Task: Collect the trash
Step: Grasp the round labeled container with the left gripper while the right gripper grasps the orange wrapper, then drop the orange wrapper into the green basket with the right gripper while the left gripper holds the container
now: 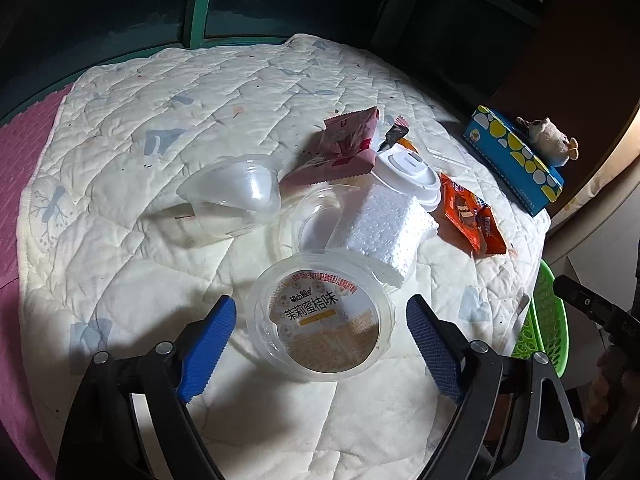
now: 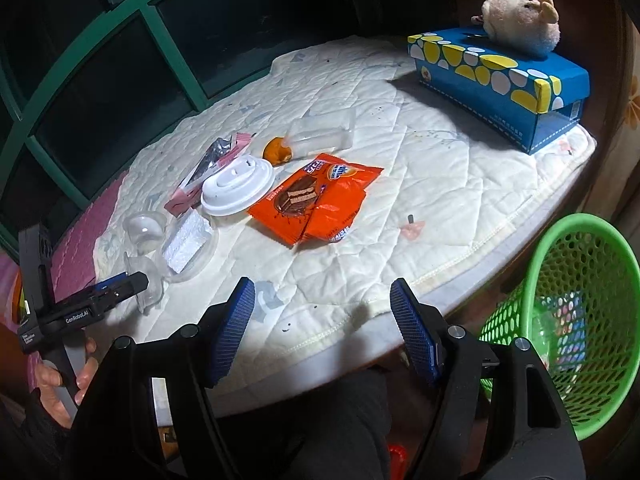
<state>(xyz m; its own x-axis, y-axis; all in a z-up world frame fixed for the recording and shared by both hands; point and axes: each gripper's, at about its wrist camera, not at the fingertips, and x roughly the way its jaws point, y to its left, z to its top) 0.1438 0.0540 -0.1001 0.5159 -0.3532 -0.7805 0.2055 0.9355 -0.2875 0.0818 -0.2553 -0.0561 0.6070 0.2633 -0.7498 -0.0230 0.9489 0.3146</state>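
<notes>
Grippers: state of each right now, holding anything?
Left gripper: open, fingers either side of the clear jelly cup, not gripping it.
Right gripper: open, empty, above the quilt edge.

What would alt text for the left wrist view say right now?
The left claw, jaws open, straddles a clear plastic cup with a printed brown lid on a white quilted cover. Beyond lie an empty clear cup, foam block, white lid and orange wrapper.
</notes>
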